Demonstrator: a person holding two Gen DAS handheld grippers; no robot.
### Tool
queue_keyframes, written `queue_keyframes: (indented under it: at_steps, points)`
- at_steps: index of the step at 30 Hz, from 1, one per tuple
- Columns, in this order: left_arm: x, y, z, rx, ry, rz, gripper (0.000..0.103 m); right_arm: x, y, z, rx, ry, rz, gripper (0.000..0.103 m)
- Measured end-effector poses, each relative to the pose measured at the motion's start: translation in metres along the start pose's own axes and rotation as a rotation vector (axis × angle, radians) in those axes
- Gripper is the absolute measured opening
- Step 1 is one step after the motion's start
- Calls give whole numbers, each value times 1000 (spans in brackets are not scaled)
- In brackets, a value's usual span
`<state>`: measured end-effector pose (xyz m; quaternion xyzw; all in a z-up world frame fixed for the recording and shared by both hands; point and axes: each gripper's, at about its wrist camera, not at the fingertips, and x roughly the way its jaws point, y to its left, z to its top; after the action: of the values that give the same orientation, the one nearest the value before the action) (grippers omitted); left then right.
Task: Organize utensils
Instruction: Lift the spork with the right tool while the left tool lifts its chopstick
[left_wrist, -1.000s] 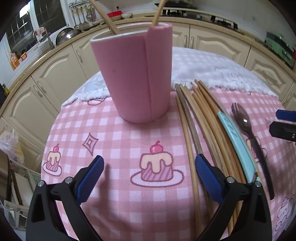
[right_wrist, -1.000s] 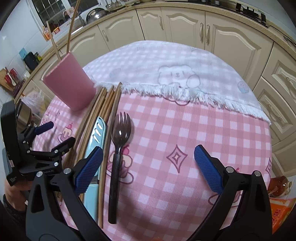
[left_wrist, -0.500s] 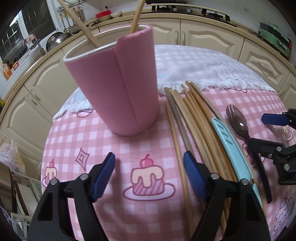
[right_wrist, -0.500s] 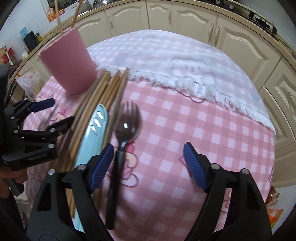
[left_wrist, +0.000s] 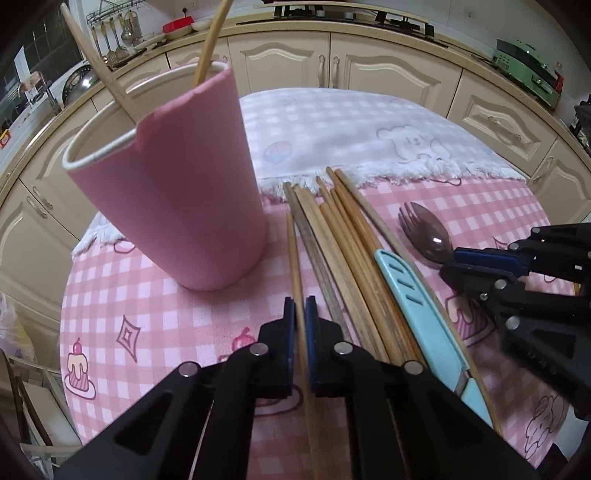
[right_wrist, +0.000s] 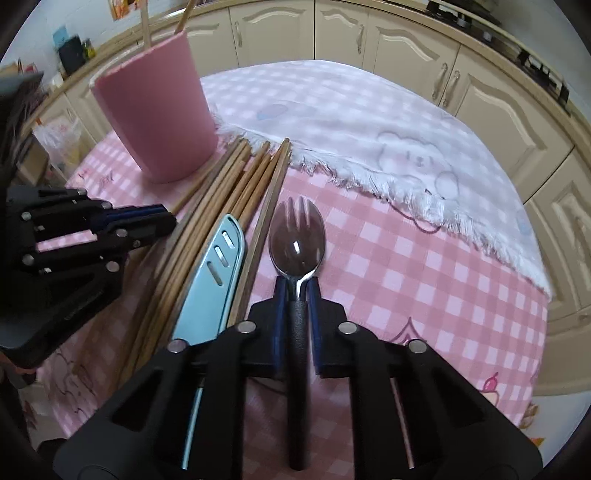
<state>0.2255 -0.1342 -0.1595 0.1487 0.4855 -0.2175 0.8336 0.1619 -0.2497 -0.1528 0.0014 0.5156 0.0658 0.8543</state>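
A pink cup (left_wrist: 177, 192) stands on the checked tablecloth with two chopsticks (left_wrist: 212, 40) in it; it also shows in the right wrist view (right_wrist: 155, 110). Several wooden chopsticks (left_wrist: 343, 251) lie in a row to its right, then a light blue sheathed knife (left_wrist: 417, 306) and a spork (left_wrist: 424, 232). My left gripper (left_wrist: 300, 314) is shut on the leftmost chopstick (left_wrist: 295, 258). My right gripper (right_wrist: 297, 295) is shut on the spork (right_wrist: 297, 243) at its black handle, low over the cloth.
A white fringed cloth (right_wrist: 369, 122) covers the far half of the round table. Cream kitchen cabinets (left_wrist: 369, 70) curve behind it. The table edge (left_wrist: 66, 295) drops off on the left near the cup. My right gripper also shows in the left wrist view (left_wrist: 480, 266).
Both grippers have moved down and forward and closed: the left one on the leftmost chopstick, the right one on the spork's handle. Both were open before.
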Motion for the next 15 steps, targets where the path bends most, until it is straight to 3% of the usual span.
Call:
queue_keyframes:
  at_steps: [8,15]
  points:
    - [-26,9,-18,-52,-78,-48,4,-25,-27,-10,108,-103,128,12]
    - [-76,17,-32,-88,-270,-87,4,-55,-38,-6,171,-257,251,12]
